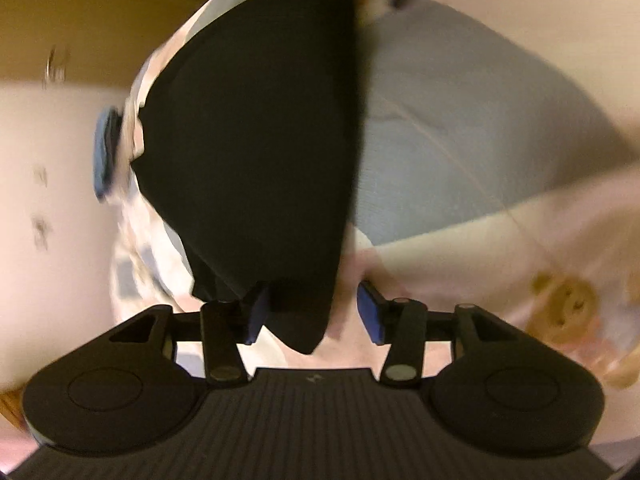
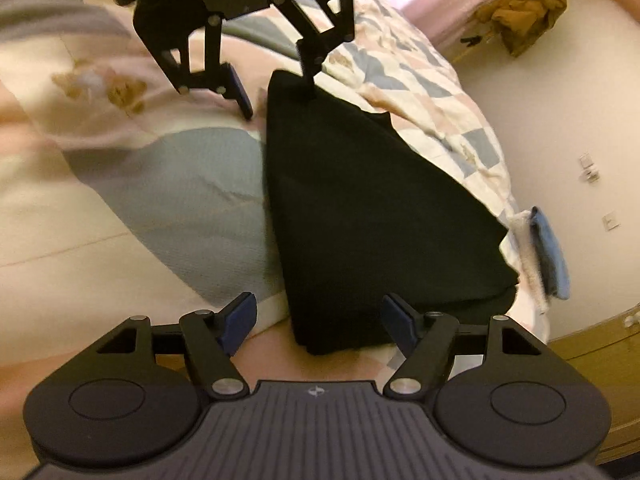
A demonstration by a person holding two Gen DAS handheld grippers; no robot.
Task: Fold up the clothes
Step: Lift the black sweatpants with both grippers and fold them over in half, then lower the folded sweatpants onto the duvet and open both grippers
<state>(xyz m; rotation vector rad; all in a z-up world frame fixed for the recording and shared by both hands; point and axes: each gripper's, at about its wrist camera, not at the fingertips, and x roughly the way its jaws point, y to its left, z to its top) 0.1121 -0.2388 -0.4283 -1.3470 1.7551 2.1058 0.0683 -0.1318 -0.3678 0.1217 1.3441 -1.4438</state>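
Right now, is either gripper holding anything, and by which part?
Nothing is held. Both sets of jaws stand open. The left gripper and the right gripper straddle opposite ends of the folded black garment lying on the bed.

Warm, yellowish indoor light, rather dim; the left wrist view smears heavily with motion blur; the right is sharper, though blurred at its left; fisheye bending curves the edges, corners vignette black; the black garment shows no detail.

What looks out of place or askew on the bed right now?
The folded black garment lies as a lopsided wedge, with ragged layers sticking out at its lower right corner. Both grippers, left and right, are open around its opposite ends.
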